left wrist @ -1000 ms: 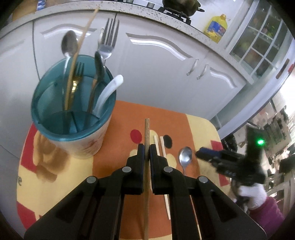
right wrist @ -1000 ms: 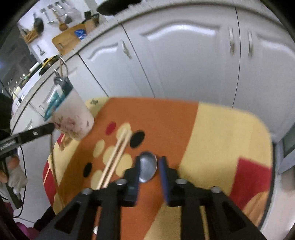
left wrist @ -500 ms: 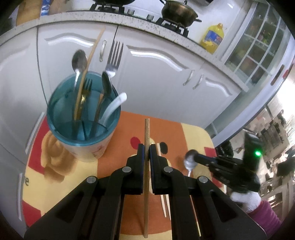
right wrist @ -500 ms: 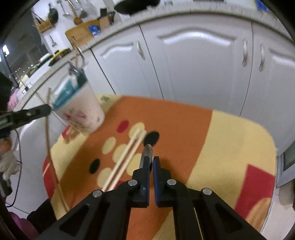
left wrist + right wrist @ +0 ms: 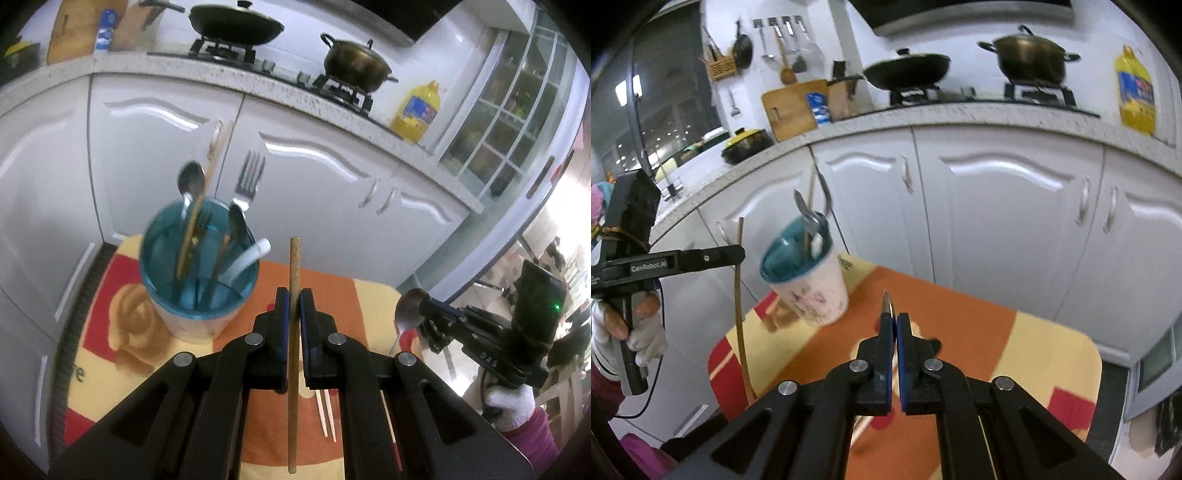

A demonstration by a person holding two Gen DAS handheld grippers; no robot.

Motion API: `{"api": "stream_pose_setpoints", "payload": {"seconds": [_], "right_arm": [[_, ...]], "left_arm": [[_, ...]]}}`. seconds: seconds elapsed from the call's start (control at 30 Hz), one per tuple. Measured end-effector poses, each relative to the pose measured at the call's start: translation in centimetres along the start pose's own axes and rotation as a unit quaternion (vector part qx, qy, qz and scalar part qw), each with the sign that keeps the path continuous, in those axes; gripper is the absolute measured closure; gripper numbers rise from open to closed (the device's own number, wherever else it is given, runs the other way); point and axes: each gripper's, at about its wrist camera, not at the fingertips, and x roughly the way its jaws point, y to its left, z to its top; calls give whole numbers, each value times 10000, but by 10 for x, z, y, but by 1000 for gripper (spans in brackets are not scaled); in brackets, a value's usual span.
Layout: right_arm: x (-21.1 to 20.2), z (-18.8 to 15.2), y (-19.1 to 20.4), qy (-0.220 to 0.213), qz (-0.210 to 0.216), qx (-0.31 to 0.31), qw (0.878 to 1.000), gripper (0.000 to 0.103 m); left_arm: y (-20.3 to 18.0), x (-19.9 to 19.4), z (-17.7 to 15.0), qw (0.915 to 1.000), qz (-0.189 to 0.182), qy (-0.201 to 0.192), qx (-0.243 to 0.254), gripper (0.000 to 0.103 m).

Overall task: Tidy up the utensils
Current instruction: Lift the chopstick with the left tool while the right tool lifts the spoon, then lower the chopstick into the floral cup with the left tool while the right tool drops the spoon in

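My left gripper is shut on a long wooden chopstick, held upright above the mat. To its left stands a teal-rimmed cup with spoons, forks and a chopstick in it. My right gripper is shut on a metal spoon, seen edge-on, lifted off the mat. In the left wrist view the right gripper appears at the right with the spoon's bowl sticking out. In the right wrist view the left gripper holds the chopstick left of the cup.
A pair of pale chopsticks lies on the orange and yellow mat. White cabinet doors stand behind the small table. Pots and a yellow oil bottle sit on the counter above. A gloved hand holds the right gripper.
The right gripper closed on the spoon that lay on the mat and lifted it. Both grippers rose, and the left one carried its chopstick higher beside the cup.
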Motion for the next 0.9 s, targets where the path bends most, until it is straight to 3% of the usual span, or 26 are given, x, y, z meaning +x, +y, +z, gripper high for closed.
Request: {"api": "stream_pose_setpoints", "payload": {"seconds": [0.2,0.43,0.7,0.9], "right_arm": [[-5,36,22,-328,197,-92,9992,101],[3,87,53,-772,150,-246,9966,101],[38,126,87,-1004,82,-322,9944,101],[71,141,109,-1067,-259,-760,9910,101]], "left_arm": [[16,-29,33,9988,152,-458,-69,99],[41,-50,80,9916,594,-1133,-186,99],[60,-46,119,9825,985,-1559,-270,99],[67,-25,131,9764,1265,-1737,-217,99]]}}
